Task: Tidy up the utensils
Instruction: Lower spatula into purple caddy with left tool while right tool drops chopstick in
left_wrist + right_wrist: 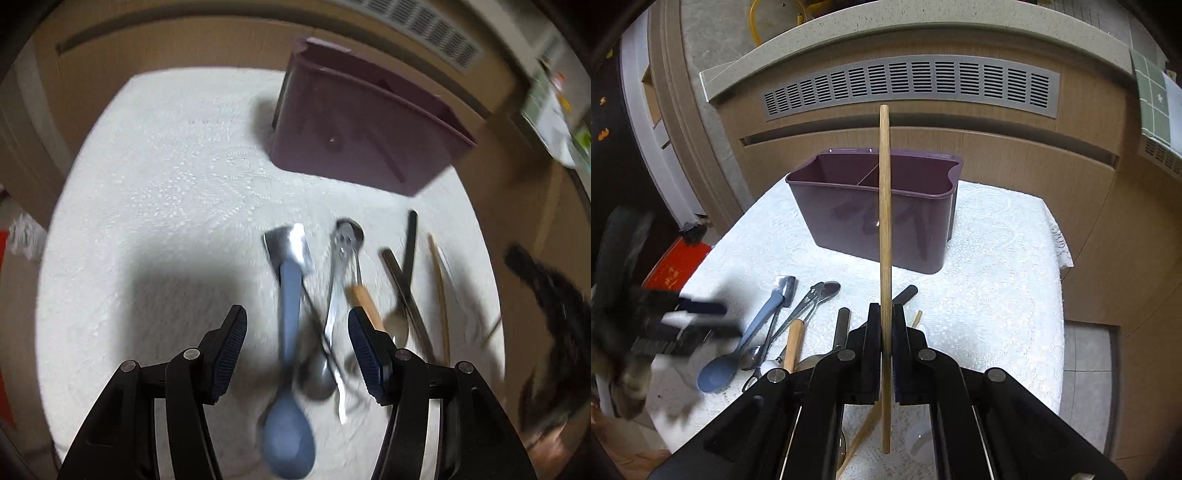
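Item 1: my right gripper, clamped on 1 wooden chopstick, held upright in front of the purple caddy; caddy stands on the white cloth, 2 compartments visible. Item 2: my left gripper, fingers spread, grasping nothing, above the blue spoon; steel spoons, spatula and dark chopsticks lie beside it, blurred.

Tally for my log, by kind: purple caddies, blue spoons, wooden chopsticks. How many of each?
Purple caddy: 1
Blue spoon: 1
Wooden chopsticks: 2, the held chopstick in the right gripper and the loose chopstick on the cloth
Total: 4
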